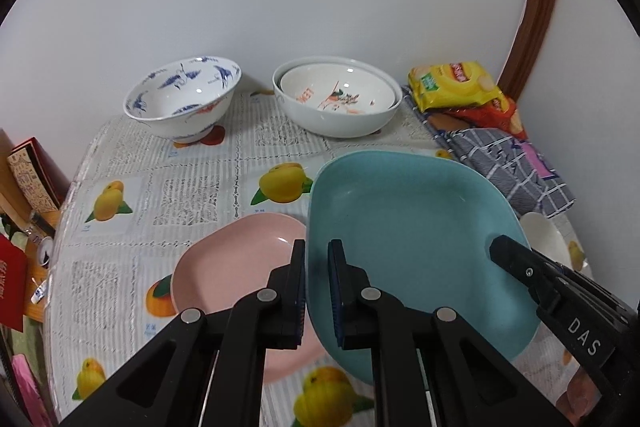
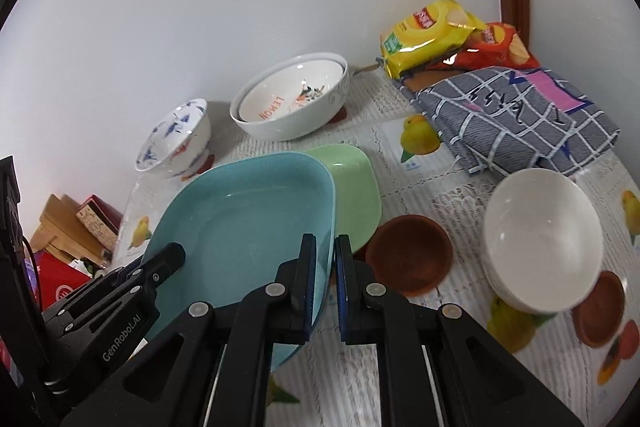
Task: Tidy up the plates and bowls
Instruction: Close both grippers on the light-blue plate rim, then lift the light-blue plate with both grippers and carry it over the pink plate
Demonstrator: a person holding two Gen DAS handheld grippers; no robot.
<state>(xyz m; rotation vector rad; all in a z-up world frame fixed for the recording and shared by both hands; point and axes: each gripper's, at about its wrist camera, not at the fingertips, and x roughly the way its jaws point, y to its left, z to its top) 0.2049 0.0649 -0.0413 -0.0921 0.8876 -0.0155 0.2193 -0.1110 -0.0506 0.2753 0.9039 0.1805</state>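
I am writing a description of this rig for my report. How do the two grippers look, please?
Both are matte black plastic with angular linkage arms joined by round silver pivot pins, and flat fingers with ribbed blue pads. The left gripper carries white "GenRobot.AI" lettering on its side; the right gripper shows white "DAS" lettering. A thin dark cable runs beside the left one.

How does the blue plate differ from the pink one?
The blue plate is pinched at opposite rims by the left tongs and the right tongs and sits tilted; the pink plate lies flat on the table, untouched. The blue plate also looks larger and overlaps the pink one in the left view. Both are plain, rounded-square dishes.
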